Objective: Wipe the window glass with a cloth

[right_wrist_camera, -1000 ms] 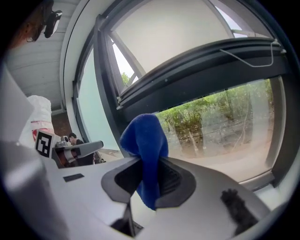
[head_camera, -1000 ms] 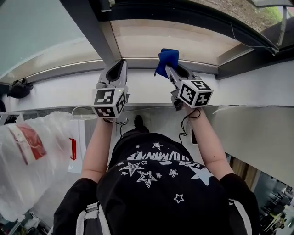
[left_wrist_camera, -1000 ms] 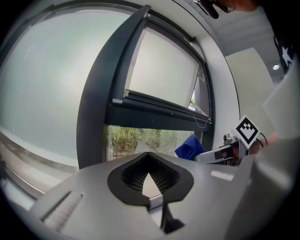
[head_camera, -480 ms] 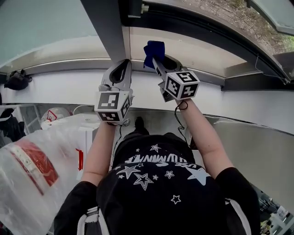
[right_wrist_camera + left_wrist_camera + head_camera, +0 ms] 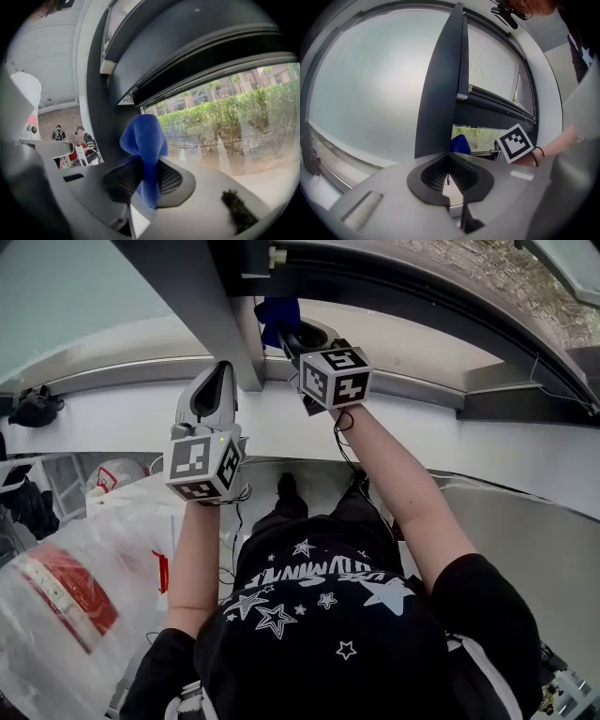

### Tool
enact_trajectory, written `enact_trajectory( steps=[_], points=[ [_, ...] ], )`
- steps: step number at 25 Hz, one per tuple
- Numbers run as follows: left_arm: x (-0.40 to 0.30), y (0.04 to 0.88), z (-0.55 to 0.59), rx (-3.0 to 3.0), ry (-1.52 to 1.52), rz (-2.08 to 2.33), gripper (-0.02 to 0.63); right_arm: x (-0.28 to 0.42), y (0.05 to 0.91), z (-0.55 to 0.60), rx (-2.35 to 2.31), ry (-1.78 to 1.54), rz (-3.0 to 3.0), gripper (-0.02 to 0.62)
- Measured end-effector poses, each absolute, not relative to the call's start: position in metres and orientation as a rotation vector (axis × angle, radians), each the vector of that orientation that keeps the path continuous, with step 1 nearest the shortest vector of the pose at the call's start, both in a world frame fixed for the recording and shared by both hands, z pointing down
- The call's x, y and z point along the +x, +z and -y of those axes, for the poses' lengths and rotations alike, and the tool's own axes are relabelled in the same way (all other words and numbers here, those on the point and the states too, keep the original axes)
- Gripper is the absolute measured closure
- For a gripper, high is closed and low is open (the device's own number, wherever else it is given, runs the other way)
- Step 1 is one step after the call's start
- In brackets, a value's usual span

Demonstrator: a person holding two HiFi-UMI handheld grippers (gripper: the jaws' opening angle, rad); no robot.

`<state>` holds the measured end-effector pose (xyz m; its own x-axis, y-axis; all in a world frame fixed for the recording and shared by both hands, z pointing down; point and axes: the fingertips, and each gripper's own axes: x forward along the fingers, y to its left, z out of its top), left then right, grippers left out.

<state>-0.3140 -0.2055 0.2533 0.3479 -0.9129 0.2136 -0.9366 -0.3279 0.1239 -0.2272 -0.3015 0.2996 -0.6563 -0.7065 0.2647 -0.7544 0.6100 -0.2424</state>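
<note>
A dark-framed window over a white sill (image 5: 122,418). The cloth (image 5: 143,138) is at the glass's (image 5: 225,117) lower corner, clamped in the right gripper (image 5: 145,180). The left gripper (image 5: 449,177) is closed and empty. Wiping looks barely begun, with most of the glass left.

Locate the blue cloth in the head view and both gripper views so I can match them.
Head view: blue cloth at top centre, pinched in the right claw, just right of the dark window post.
Left gripper view: small, slightly below centre, right of the post.
Right gripper view: centre, clamped between the jaws, post on its left.
Shared landmark: the dark window post.
</note>
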Motion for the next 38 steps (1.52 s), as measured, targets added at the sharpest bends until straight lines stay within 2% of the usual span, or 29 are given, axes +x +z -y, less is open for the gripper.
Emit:
enact_trajectory(
  steps=[5, 10, 29, 38],
  points=[
    [-0.299, 0.258, 0.2, 2.368, 0.194, 1.688, 0.597, -0.217, 0.305, 0.309, 1.226, 0.544, 2.703, 0.52],
    [-0.259, 0.26, 0.203, 2.391, 0.229, 1.661, 0.597, -0.168, 0.309, 0.306, 1.258, 0.556, 2.674, 0.521],
    [-0.006, 0.265, 0.203, 2.559, 0.382, 1.417, 0.597, 0.147, 0.325, 0.284, 1.62, 0.68, 2.517, 0.522],
    [0.093, 0.256, 0.202, 2.636, 0.413, 1.32, 0.597, 0.281, 0.324, 0.272, 1.801, 0.714, 2.424, 0.52]
  ],
)
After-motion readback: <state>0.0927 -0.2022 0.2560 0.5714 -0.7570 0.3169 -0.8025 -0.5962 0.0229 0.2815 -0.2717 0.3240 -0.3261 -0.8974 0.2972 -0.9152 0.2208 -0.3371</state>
